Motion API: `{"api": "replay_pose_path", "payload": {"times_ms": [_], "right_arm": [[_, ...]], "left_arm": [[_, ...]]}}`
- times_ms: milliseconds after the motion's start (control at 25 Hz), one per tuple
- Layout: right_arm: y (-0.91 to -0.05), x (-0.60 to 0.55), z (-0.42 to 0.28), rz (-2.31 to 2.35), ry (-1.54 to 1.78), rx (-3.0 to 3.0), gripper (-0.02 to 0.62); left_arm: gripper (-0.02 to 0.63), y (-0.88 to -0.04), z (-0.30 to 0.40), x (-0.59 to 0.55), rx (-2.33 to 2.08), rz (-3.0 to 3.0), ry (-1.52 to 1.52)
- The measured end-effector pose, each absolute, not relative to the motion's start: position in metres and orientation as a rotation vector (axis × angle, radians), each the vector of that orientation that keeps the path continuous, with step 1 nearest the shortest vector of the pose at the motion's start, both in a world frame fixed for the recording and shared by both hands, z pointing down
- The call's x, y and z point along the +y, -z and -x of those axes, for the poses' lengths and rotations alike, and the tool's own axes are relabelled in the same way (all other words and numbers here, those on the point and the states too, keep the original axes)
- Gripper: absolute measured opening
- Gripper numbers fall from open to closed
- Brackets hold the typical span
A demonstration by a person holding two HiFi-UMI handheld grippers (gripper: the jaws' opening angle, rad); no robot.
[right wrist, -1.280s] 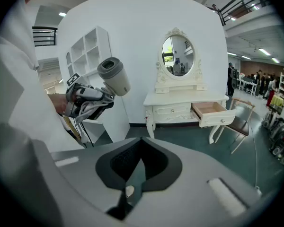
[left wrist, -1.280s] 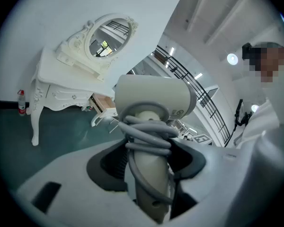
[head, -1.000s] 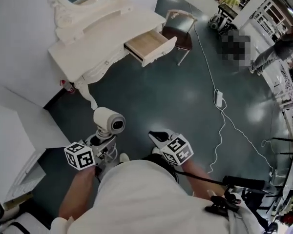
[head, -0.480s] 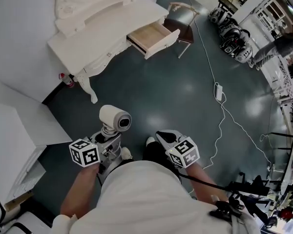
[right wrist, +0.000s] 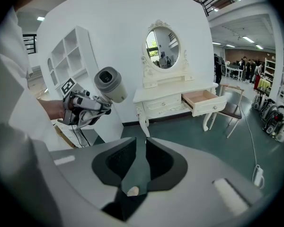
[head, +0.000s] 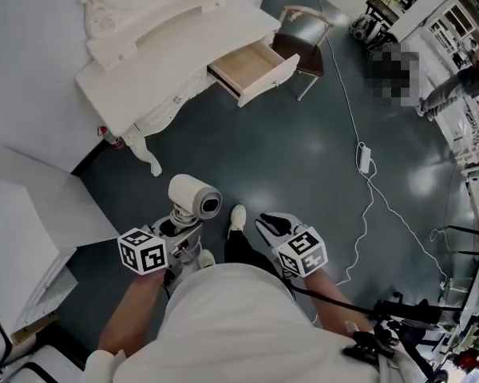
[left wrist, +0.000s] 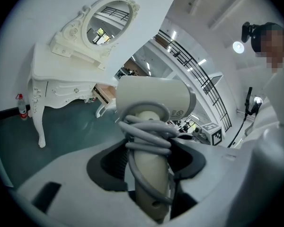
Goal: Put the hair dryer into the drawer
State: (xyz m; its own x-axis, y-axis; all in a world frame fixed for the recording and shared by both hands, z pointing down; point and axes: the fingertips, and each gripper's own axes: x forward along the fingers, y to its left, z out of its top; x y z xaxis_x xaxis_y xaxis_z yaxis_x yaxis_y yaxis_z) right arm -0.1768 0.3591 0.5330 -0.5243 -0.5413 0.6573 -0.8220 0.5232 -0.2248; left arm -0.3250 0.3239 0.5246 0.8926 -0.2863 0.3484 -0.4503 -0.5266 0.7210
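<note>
A white hair dryer (head: 193,198) with its grey cord wound round the handle stands upright in my left gripper (head: 176,226), which is shut on the handle (left wrist: 149,174). In the left gripper view the dryer's barrel (left wrist: 151,98) fills the middle. Its nozzle (right wrist: 110,84) faces the right gripper view's camera. My right gripper (head: 270,222) is shut, with nothing in it, and its fingertips meet (right wrist: 146,140). The open wooden drawer (head: 243,64) juts out of the white dressing table (head: 168,46), far ahead across the floor (right wrist: 201,98).
A dark-seated chair (head: 303,54) stands just right of the drawer. A white cable with a power brick (head: 366,159) trails over the dark floor at right. White shelving (head: 24,238) stands at left. A small red-capped bottle (head: 105,136) sits by the table leg.
Both grippers have come forward over the floor, and the dryer has stayed in the left one. The person's shoe has stepped into view between them.
</note>
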Motion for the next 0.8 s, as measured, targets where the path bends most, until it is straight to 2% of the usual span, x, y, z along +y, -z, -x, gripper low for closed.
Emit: {"api": "replay_pose_path", "payload": {"times_ms": [400, 800], "right_arm": [[-0.517, 0.259, 0.084, -1.122, -0.717, -2.32, 0.058], [-0.54, 0.206, 0.008, -1.126, -0.785, -2.321, 0.049]], "left_arm": [[0.239, -0.498, 0.243, 0.229, -0.596, -2.174, -0.299], [0.239, -0.502, 0.18, 0.16, -0.631, -2.148, -0.349]]}}
